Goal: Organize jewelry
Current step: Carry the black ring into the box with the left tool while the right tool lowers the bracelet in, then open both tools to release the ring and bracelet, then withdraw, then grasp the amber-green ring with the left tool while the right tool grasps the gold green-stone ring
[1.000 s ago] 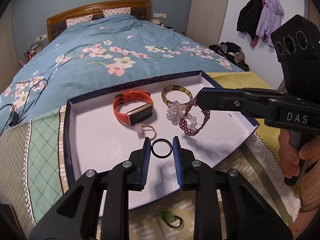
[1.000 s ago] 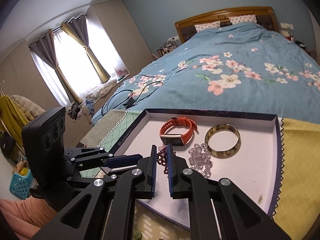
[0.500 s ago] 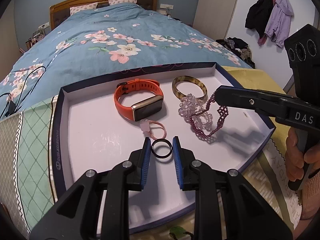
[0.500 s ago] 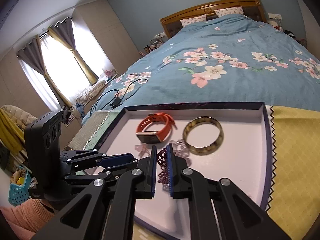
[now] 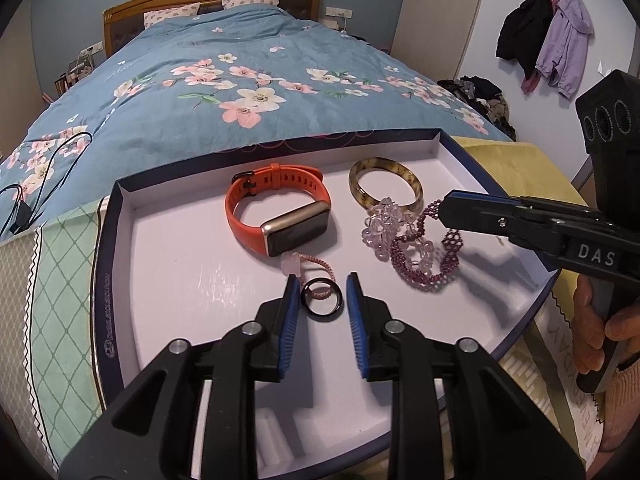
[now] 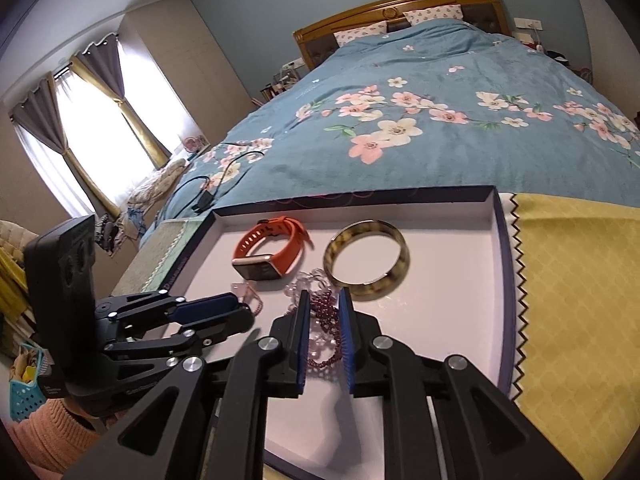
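A dark-rimmed white tray (image 5: 105, 280) holds an orange smartwatch (image 5: 276, 208), a tortoiseshell bangle (image 5: 356, 186), a clear bead bracelet (image 5: 378, 226) and a pink cord ring (image 5: 294, 266). My left gripper (image 5: 322, 284) hovers low over the tray with its jaws opening. A black ring (image 5: 320, 315) lies flat between its blue pads, with gaps on both sides. My right gripper (image 6: 324, 296) is also opening. The purple beaded bracelet (image 6: 324, 306) sits loosely between its pads, and most of this bracelet (image 5: 420, 278) rests on the tray beside the clear beads.
The tray lies on a green patterned cloth (image 5: 60, 280) and a yellow cloth (image 6: 580, 300) at the foot of a bed with a blue floral duvet (image 5: 240, 80). A black cable (image 5: 40, 160) lies on the bed. A person's hand (image 5: 592, 320) grips the right tool.
Both grippers came down closer over the tray. The left jaws spread off the black ring. The right one lowered the purple bracelet onto the tray, and its jaws parted.
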